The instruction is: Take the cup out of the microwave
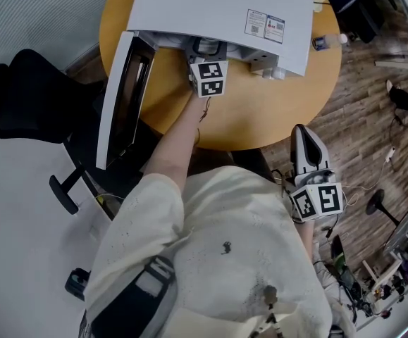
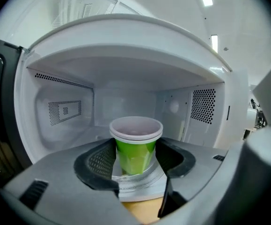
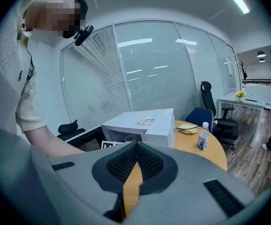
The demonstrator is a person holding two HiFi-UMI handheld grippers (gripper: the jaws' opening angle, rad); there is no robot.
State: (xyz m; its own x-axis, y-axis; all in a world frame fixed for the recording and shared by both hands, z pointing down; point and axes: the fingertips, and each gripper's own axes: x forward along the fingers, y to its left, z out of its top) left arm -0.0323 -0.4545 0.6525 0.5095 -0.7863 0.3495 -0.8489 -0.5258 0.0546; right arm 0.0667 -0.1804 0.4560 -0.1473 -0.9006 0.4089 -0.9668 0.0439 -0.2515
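A green cup (image 2: 135,149) with a white rim stands upright at the mouth of the white microwave (image 1: 218,5), whose door (image 1: 122,101) hangs wide open to the left. My left gripper (image 2: 135,162) reaches into the opening, and its two dark pads press on the cup's sides. In the head view only the left gripper's marker cube (image 1: 209,78) shows, while its jaws and the cup are hidden under the microwave's top. My right gripper (image 1: 304,141) is held back off the near right edge of the table, shut with nothing in it.
The microwave sits on a round wooden table (image 1: 260,111). A small bottle (image 1: 328,42) stands at the table's right edge, and a plate (image 3: 187,128) lies beyond it. A black office chair (image 1: 20,90) stands to the left of the open door.
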